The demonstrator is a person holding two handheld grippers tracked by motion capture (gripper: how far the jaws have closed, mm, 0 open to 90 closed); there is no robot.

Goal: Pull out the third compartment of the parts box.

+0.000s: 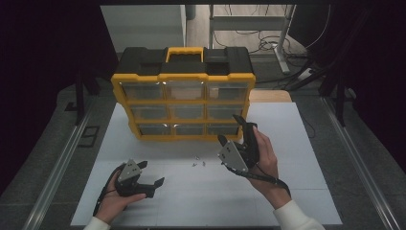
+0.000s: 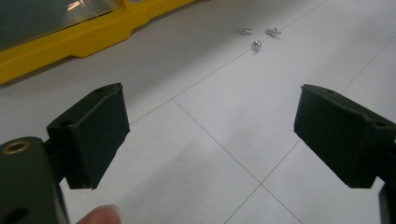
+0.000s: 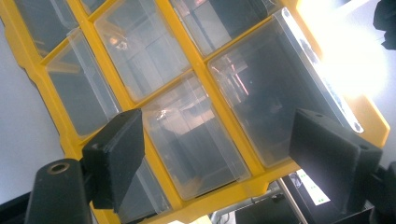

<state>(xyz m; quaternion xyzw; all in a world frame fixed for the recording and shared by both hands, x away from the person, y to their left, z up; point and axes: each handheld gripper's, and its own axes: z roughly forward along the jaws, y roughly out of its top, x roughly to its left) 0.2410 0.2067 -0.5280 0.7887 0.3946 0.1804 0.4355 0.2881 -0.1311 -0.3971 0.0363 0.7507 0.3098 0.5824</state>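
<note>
Black jaws spread wide and holding nothing, the left gripper lies low at about seven o'clock on the white table, cradled palm-up and aimed toward two o'clock at the small screws lying apart from it near the centre. At four o'clock the right gripper, in a raised, tilted hand, gapes empty toward the yellow drawer cabinet at twelve o'clock.
</note>
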